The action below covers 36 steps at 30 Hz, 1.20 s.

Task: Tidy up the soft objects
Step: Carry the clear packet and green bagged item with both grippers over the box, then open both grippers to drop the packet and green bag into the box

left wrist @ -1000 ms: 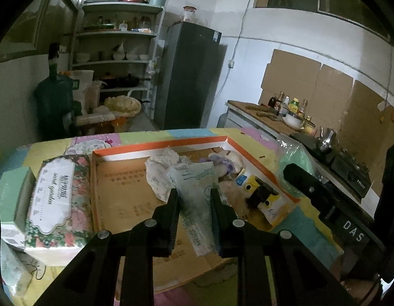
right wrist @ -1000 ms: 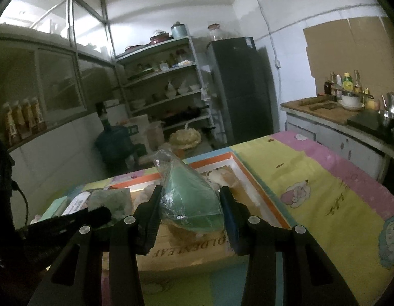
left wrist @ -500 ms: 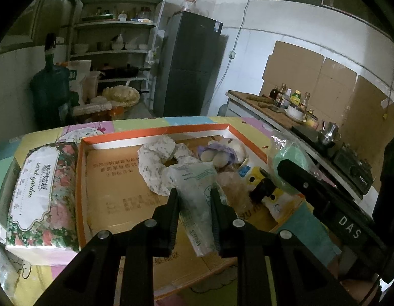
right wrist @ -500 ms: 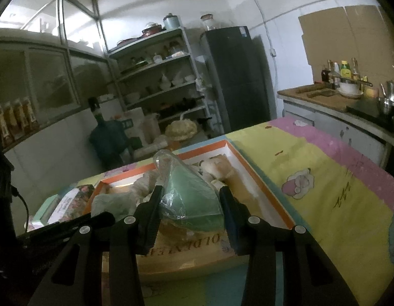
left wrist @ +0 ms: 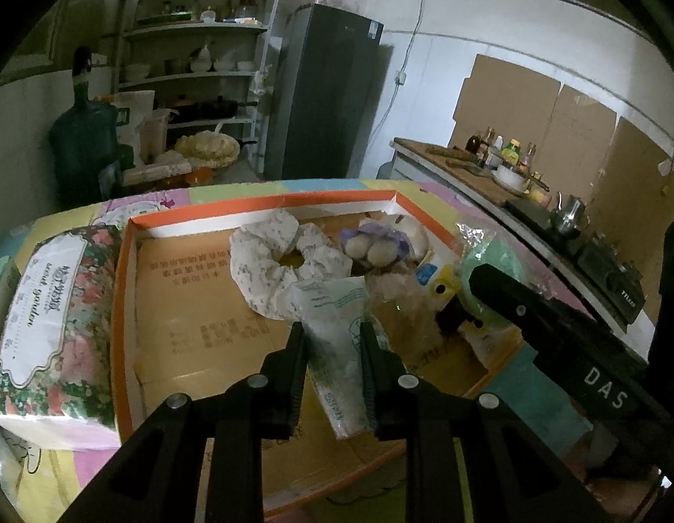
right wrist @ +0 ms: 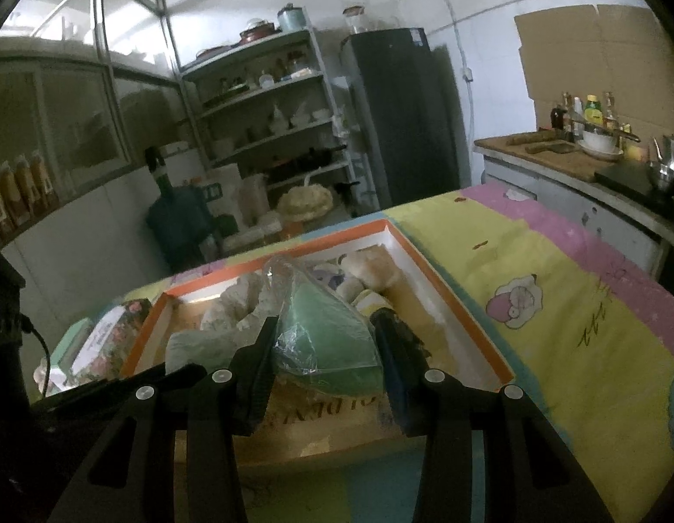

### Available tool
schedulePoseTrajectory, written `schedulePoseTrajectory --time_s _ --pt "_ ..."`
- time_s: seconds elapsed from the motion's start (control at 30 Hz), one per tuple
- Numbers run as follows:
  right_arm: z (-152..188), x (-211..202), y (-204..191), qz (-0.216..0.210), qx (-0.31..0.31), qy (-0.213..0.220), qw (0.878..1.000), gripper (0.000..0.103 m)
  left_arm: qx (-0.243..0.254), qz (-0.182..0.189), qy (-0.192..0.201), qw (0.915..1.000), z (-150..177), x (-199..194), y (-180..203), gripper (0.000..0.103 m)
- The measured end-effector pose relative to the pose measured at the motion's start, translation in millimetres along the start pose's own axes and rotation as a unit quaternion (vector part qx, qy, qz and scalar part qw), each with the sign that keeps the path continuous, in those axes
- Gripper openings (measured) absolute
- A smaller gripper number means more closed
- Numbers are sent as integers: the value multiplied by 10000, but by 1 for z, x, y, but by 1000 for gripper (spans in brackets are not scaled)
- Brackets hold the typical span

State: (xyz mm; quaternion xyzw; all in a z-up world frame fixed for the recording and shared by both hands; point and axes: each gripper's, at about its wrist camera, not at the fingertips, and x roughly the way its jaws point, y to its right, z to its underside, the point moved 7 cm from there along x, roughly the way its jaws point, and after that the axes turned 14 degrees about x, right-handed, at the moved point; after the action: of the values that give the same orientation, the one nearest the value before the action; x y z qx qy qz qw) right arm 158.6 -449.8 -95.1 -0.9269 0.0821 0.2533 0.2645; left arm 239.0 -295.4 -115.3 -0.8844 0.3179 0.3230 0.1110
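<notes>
I have the white pack (left wrist: 337,344) clamped in my left gripper (left wrist: 332,340), low centre of the left view, over the box (left wrist: 258,209) so it can drop beside the soft toys (left wrist: 380,244). My right gripper (right wrist: 323,348) squeezes the green bag (right wrist: 323,340) above the box's near right corner, for the same reason.

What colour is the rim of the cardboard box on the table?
Orange, with a white inner wall: the box rim shows best in the left wrist view.
</notes>
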Motion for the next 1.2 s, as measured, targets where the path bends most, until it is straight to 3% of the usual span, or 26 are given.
schedulePoseTrajectory --time_s 0.47,0.63,0.83,1.03,1.2 --pt "3 16 4 202 -32 -283 9994 46 -276 201 -263 9991 12 15 -8 28" --pt "4 17 4 192 -42 -347 9992 48 -422 356 -315 9980 14 12 -9 54" --pt "6 17 3 180 -45 -411 9990 59 -508 279 11 9983 12 -8 -13 70" --pt "8 15 -2 136 -47 -425 9990 69 -646 261 159 9974 11 -20 -21 74" --pt "7 11 -6 116 -39 -381 9992 71 -731 348 340 9961 8 -32 -23 76"
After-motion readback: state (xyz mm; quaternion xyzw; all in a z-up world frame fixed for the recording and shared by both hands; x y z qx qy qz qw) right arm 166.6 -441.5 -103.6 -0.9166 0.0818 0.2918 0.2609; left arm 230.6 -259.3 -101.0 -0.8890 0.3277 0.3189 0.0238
